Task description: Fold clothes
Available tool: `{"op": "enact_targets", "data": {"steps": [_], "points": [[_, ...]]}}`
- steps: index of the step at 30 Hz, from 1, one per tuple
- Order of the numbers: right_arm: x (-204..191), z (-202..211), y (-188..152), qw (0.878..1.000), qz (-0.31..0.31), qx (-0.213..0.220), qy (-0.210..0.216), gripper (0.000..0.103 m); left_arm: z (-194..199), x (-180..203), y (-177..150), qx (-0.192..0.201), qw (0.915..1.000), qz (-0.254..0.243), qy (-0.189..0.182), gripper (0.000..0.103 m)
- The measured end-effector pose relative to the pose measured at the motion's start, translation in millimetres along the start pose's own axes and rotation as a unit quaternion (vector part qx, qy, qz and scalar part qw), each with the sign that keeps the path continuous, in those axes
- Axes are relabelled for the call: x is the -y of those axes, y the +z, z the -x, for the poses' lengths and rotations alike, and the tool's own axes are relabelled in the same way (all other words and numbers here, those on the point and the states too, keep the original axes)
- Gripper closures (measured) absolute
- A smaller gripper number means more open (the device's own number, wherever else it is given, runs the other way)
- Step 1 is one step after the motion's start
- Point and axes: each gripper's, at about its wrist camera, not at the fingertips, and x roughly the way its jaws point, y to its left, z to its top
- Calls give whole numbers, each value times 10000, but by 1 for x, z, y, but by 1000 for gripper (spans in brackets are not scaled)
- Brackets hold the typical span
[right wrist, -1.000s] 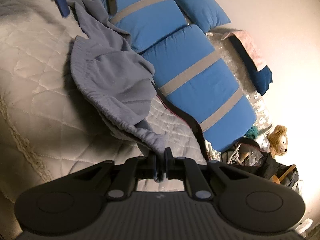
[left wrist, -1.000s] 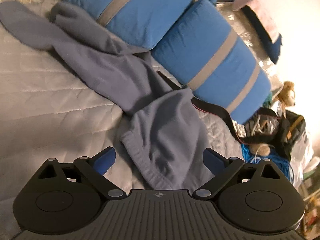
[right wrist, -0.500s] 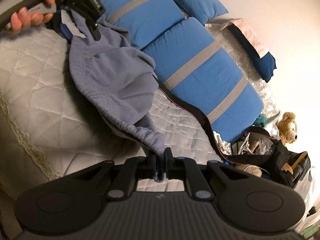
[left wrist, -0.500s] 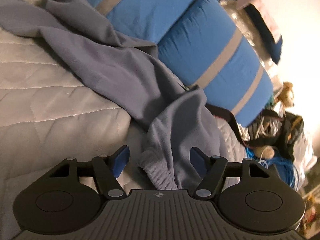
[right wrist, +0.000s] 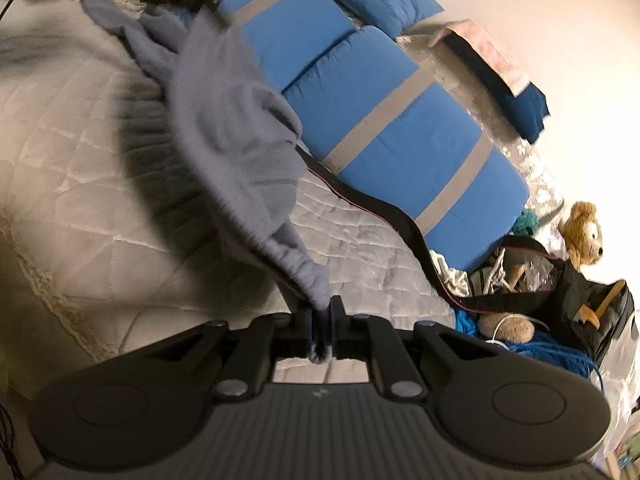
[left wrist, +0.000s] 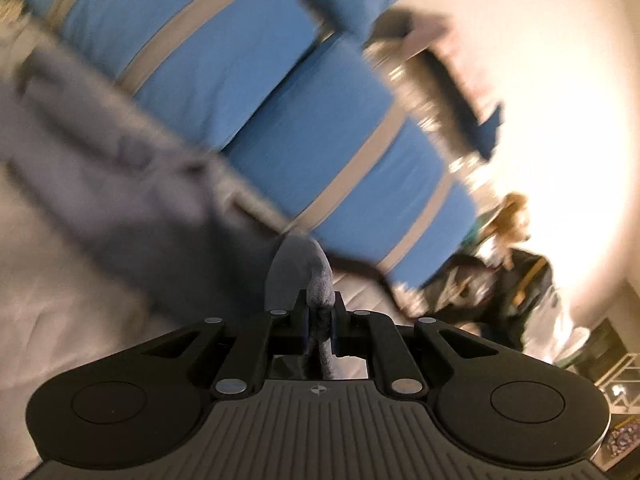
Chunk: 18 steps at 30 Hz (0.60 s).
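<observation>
My left gripper (left wrist: 319, 316) and right gripper (right wrist: 320, 320) look alike: matte black bodies with ribbed grey decks, a small cross mark at the centre, round caps on either side, silver rivets on the angled linkage arms, and blue pads lining the inner fingertips (right wrist: 308, 322).

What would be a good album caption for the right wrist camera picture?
Right gripper pinching the elastic edge of a grey-blue garment over a quilted bed.
</observation>
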Motion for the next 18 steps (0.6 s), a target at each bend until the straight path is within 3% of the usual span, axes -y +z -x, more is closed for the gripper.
{"op": "enact_targets", "data": {"steps": [7, 13, 18], "points": [[43, 0, -14, 9970, -755, -110, 145, 95, -13, 101, 40, 371, 9965, -570, -483, 95], [81, 1, -29, 9893, -1415, -221, 283, 96, -73, 175, 30, 200, 9930, -935, -689, 95], [114, 5, -51, 9800, -1927, -359, 344, 97, -120, 213, 12, 79, 9903, -1180, -734, 95]]}}
